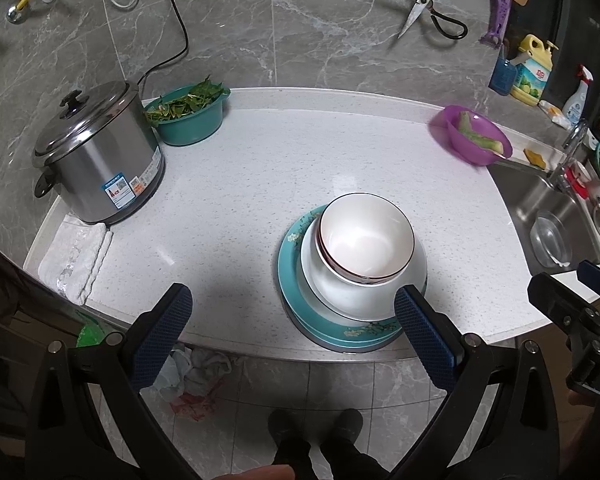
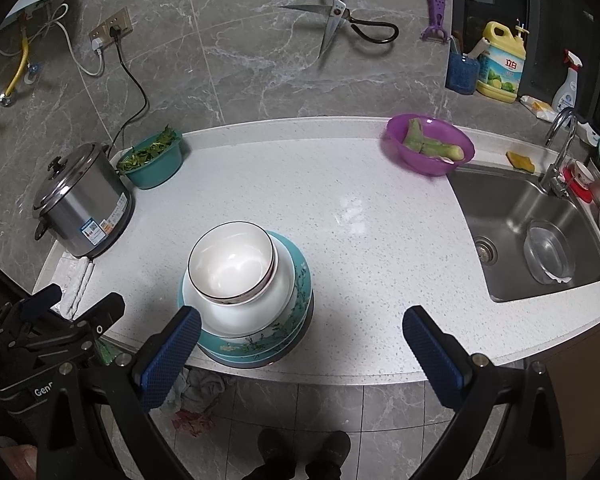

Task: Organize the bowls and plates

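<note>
Both the left claw (image 1: pixel 292 312) and right claw (image 2: pixel 302 334) are held released above the worktop (image 2: pixel 340 220) edge; nested bowls (image 2: pixel 231 266), seemingly two, are stacked on teal plates (image 2: pixel 260 350).

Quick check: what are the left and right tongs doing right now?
Left tongs: open, holding nothing.
Right tongs: open, holding nothing.

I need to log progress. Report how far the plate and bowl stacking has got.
Done: white bowls sit nested on the white plate, which sits atop the teal floral plates, one stack near the counter's front edge. In hand: nothing; left gripper and right gripper are both open. Left: no loose plates or bowls show on the counter.
</note>
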{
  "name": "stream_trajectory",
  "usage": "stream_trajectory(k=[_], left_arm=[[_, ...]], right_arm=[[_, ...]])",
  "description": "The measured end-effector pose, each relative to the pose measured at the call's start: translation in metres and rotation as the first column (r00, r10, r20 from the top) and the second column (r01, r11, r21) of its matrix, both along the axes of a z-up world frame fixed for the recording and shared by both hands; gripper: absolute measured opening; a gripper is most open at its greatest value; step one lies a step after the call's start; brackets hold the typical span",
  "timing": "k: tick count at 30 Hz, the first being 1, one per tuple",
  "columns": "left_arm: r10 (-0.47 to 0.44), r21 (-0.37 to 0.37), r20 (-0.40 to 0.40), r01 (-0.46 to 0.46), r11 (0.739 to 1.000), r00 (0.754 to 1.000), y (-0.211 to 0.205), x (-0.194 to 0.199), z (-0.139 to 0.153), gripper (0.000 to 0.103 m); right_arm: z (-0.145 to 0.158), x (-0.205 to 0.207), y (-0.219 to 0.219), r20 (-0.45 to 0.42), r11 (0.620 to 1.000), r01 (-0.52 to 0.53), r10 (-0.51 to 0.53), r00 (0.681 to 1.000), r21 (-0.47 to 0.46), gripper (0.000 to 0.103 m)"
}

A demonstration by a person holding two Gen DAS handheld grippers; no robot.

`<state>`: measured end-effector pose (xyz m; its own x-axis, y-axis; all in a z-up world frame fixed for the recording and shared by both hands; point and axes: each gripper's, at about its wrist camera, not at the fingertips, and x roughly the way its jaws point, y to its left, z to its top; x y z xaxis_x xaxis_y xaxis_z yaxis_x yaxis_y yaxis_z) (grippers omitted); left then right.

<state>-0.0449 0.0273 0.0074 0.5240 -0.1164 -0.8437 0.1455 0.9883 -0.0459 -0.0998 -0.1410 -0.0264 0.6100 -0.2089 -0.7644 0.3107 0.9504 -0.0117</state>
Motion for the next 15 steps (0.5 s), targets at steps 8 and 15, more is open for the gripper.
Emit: stream_trajectory(k=[8, 15], left_arm=[[0.003, 0.004, -0.001, -0.003, 1.000, 1.000, -0.0001, -0.0011, -0.0005, 0.103], [0.015, 0.007, 0.000, -0.015, 1.000, 1.000, 0.0018, -0.0027, 0.0024, 0.103]], right_arm=[[0.0011, 0.0019, 0.0043, 0.002, 1.000, -0.016, 0.016, 1.000, -0.008, 0.103], [0.0010, 0.0050, 0.0063, -0.007, 1.000, -0.022, 0.022, 1.000, -0.013, 0.103]])
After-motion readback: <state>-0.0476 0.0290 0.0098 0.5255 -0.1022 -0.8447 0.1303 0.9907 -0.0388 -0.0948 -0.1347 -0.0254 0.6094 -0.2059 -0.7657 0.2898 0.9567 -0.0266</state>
